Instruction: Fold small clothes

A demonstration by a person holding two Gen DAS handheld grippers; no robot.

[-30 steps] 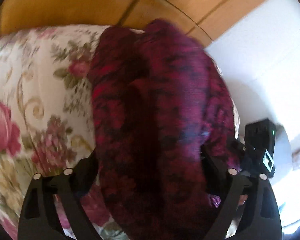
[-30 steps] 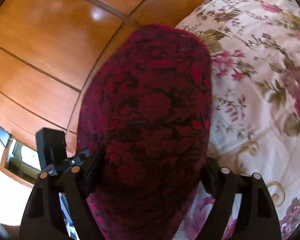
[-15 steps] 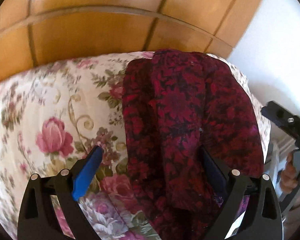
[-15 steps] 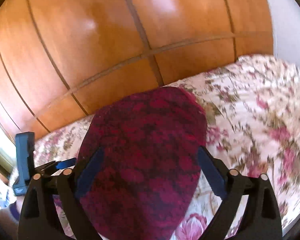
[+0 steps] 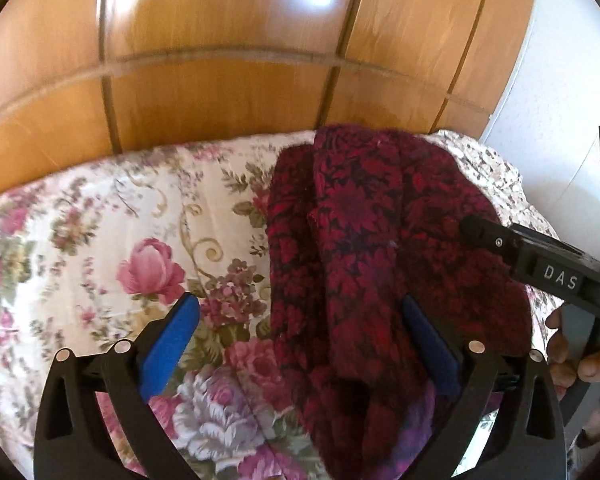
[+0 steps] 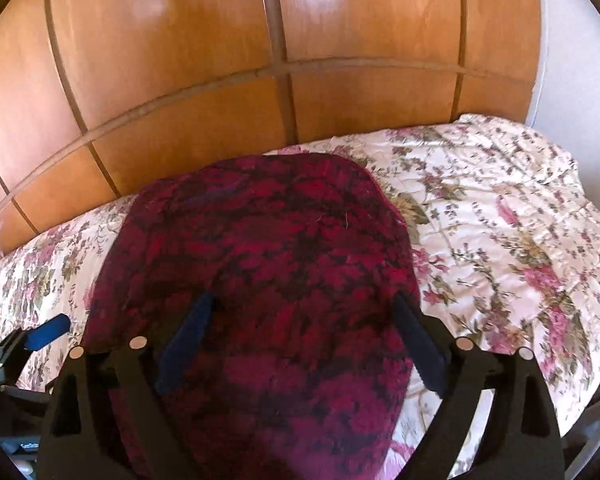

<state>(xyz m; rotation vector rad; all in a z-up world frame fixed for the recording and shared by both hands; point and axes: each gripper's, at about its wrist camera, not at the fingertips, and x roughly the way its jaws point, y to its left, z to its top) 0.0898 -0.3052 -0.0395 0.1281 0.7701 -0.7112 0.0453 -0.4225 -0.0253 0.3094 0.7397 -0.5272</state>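
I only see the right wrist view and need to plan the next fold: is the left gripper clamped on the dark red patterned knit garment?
Observer: No. The left gripper is open; its left blue pad is over the bare floral bedspread.
Operator: Is the dark red patterned knit garment one flat layer?
Observer: No. The left wrist view shows a layer edge running lengthwise near its left side.
Operator: Where does my gripper sit?
Observer: The right gripper, open, reaches in over the garment's right part.
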